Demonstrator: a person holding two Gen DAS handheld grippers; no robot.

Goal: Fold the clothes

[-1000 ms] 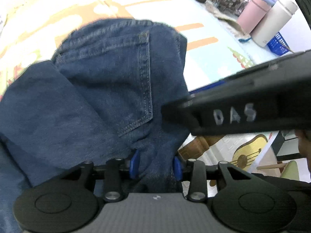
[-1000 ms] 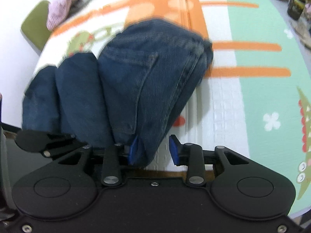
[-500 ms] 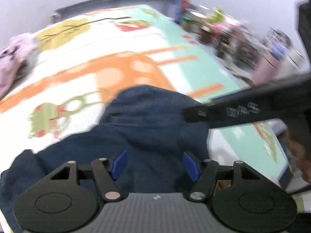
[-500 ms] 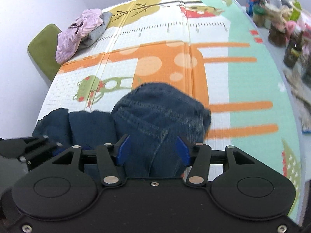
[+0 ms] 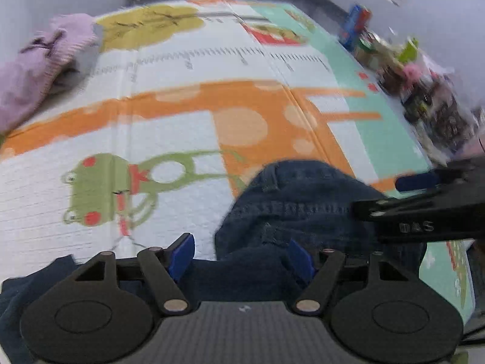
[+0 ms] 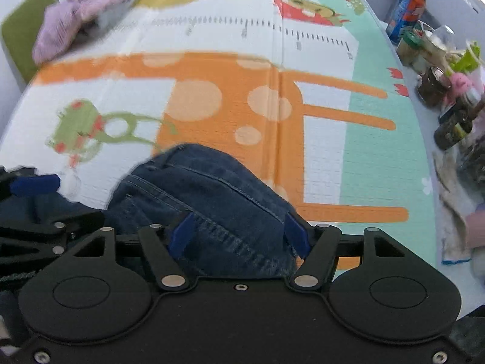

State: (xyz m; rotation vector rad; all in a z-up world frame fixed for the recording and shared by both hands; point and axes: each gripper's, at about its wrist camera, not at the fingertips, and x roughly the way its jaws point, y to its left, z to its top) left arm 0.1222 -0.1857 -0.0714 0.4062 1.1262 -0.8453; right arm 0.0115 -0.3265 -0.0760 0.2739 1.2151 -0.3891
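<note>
Here, the folded jeans (image 6: pixel 206 209) are seen at twelve o'clock between the parted fingers of the right gripper (image 6: pixel 239 233); the left gripper (image 5: pixel 242 254), likewise spread, is offset toward ten o'clock.

Bare mat (image 6: pixel 212 60) ahead beyond jeans (image 6: pixel 197 194); jars (image 6: pixel 433 88) crowd the right edge.

A cartoon play mat (image 6: pixel 321 163) covers the table, with jars (image 6: pixel 433 86) and a blue can (image 6: pixel 404 9) along its right edge.
</note>
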